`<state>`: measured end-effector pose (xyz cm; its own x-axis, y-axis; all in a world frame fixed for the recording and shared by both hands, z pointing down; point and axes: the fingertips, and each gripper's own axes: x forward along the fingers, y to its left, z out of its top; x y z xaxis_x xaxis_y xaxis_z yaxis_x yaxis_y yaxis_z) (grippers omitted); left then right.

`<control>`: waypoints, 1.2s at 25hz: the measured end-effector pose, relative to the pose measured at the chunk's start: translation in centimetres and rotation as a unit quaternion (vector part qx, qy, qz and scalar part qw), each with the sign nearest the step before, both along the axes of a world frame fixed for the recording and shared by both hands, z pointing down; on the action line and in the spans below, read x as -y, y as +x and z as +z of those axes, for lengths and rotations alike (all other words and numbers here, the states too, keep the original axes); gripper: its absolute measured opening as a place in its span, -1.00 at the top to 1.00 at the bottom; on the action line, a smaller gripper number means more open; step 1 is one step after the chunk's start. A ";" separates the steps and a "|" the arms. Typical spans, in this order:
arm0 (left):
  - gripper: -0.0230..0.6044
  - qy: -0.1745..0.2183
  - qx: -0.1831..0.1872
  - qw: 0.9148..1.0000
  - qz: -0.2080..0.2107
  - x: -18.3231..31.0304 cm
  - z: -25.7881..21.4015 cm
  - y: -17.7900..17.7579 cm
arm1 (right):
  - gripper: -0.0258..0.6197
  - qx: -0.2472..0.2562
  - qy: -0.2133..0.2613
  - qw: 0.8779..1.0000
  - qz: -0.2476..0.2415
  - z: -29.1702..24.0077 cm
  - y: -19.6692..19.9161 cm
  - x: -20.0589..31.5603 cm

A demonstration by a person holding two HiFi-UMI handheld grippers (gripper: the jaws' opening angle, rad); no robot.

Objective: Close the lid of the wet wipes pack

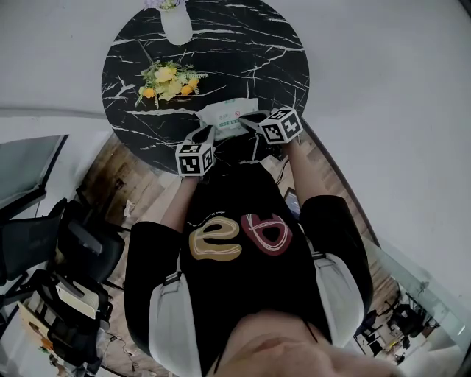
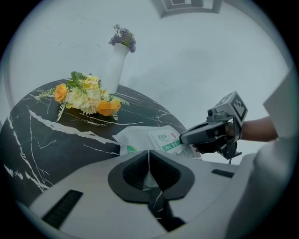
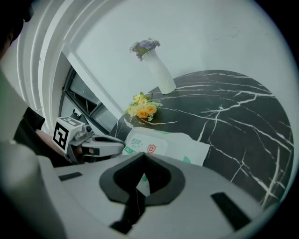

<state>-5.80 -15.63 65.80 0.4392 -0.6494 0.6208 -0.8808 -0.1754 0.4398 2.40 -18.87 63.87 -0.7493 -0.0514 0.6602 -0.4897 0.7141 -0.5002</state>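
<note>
The white wet wipes pack (image 1: pixel 229 113) lies on the near edge of the round black marble table (image 1: pixel 243 44). Its printed label (image 2: pixel 167 141) faces up and looks flat. My left gripper (image 1: pixel 207 133) sits at the pack's near left corner, and in the left gripper view its jaws (image 2: pixel 149 152) are shut tip to tip just over the pack's edge. My right gripper (image 1: pixel 248 120) reaches in from the right over the pack's near side. In the right gripper view its jaws (image 3: pixel 143 157) are also shut above the pack (image 3: pixel 164 145). I cannot see anything held in either.
A bunch of yellow and orange flowers (image 1: pixel 169 81) lies left of the pack. A white vase (image 1: pixel 176 22) with purple flowers stands at the table's far edge. Dark office chairs (image 1: pixel 51 250) stand on the floor at the left.
</note>
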 end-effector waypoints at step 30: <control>0.85 0.023 0.018 0.995 0.096 1.2 -1.7 3.8 | 0.89 -0.112 0.050 0.992 0.004 1.4 -0.2 -0.1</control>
